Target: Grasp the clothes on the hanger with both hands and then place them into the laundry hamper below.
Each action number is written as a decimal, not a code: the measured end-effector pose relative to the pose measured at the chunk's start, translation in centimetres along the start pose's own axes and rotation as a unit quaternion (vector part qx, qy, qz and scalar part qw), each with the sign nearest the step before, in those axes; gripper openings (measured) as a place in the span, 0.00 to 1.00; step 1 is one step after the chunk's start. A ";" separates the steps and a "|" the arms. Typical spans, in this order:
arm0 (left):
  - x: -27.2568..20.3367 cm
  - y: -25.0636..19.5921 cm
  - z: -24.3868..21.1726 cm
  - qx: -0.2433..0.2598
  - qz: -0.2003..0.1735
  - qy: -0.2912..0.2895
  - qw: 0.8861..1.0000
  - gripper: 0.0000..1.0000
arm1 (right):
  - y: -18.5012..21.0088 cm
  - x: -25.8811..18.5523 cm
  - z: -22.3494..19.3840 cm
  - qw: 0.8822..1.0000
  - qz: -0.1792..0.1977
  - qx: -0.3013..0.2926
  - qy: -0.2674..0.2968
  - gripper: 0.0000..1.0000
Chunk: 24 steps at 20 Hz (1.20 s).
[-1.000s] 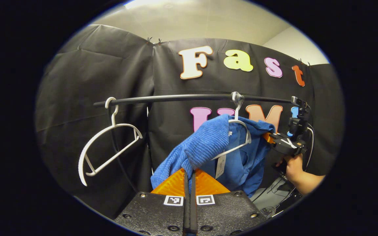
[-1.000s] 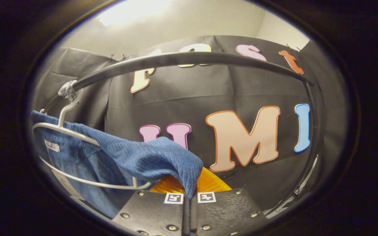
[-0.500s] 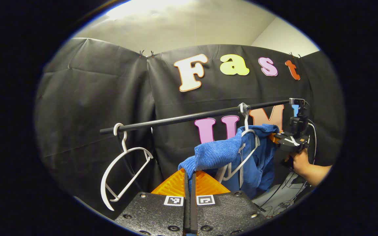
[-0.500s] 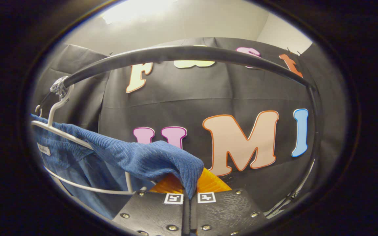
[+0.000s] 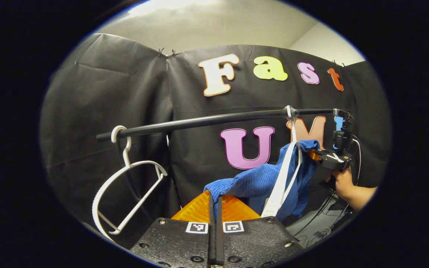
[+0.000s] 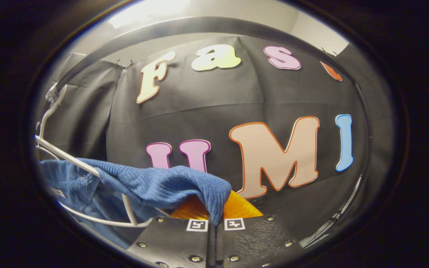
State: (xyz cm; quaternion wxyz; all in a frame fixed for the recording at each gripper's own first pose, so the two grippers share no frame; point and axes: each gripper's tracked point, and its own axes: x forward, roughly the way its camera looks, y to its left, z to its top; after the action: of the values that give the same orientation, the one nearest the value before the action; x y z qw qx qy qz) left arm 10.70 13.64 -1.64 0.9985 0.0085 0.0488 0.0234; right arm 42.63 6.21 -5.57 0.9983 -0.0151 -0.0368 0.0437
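In the left gripper view, the blue knit garment (image 5: 263, 182) covers the lower part of the white hanger (image 5: 287, 163) and hides the far right gripper's (image 5: 313, 154) fingertips at three o'clock. The hand (image 5: 343, 184) is cut off at the forearm. In the right gripper view, the rail (image 6: 199, 28) blurs at twelve o'clock, and the garment runs off at eight o'clock.

- A black rail (image 5: 214, 120) runs horizontally across the booth, in front of the black cloth wall.
- An empty white hanger (image 5: 125, 186) hooks over the rail's left end in the left gripper view.
- A second white hanger (image 5: 287, 167) hangs near the right end, with a blue garment (image 5: 259, 182) draped on it.
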 end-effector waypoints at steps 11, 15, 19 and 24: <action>4.9 -0.3 -6.5 -0.090 -0.025 0.055 0.994 0.01 | -0.8 0.8 -6.3 0.996 -0.012 0.054 0.072 0.02; 6.1 -0.8 -9.8 -0.088 -0.026 0.077 0.993 0.00 | -0.8 0.3 -10.2 0.991 -0.017 0.063 0.116 0.02; 6.4 -0.9 -12.4 -0.106 -0.028 0.091 0.990 0.01 | 0.1 -1.1 -13.7 0.988 -0.008 0.040 0.149 0.02; 5.7 -1.1 -17.1 -0.084 -0.023 0.121 0.989 0.00 | 2.4 -5.2 -17.3 0.981 0.014 0.029 0.191 0.02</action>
State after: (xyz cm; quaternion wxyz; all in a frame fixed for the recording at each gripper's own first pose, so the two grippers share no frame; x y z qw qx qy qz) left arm 14.77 13.05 -19.24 0.9826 -0.0795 0.1676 0.0051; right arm 38.54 7.64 -23.31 0.9862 0.0053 0.1564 0.0546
